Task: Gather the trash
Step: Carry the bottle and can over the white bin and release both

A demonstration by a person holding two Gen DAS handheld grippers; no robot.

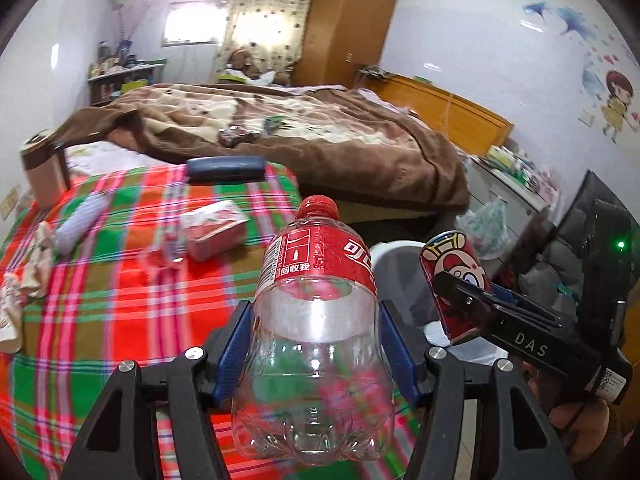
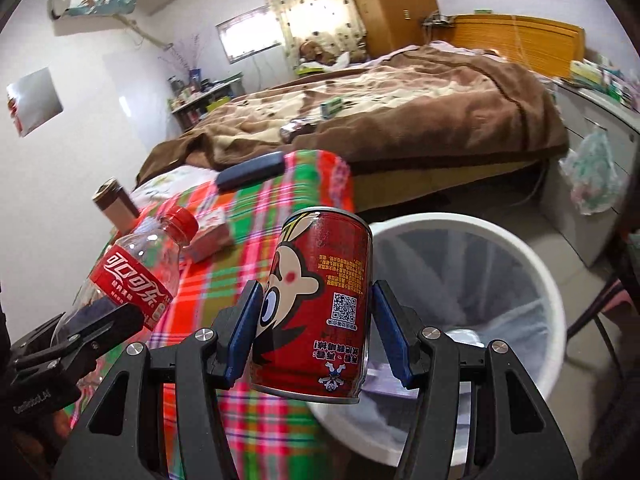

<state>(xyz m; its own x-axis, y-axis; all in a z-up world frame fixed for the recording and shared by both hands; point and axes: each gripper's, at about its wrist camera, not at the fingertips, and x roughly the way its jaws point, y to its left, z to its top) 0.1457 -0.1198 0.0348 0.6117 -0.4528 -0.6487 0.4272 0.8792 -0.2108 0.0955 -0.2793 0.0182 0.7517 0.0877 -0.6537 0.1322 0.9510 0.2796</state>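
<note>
Beside the plaid bedspread's (image 2: pixel 256 240) edge stands the white lined bin (image 2: pixel 520 280), mouth unobstructed. The right gripper (image 2: pixel 316 320) clamps a red can (image 2: pixel 320 300) above its rim; the left gripper (image 1: pixel 316 356) pinches an empty cola bottle (image 1: pixel 316 320) over the bedspread.

There are two grippers: the left gripper (image 1: pixel 316 340) and the right gripper (image 2: pixel 316 328). I count one bottle (image 1: pixel 316 320), one can (image 2: pixel 320 304), one bin (image 2: pixel 500 280), one red box (image 1: pixel 214 232) and one blanket (image 1: pixel 320 136).
</note>
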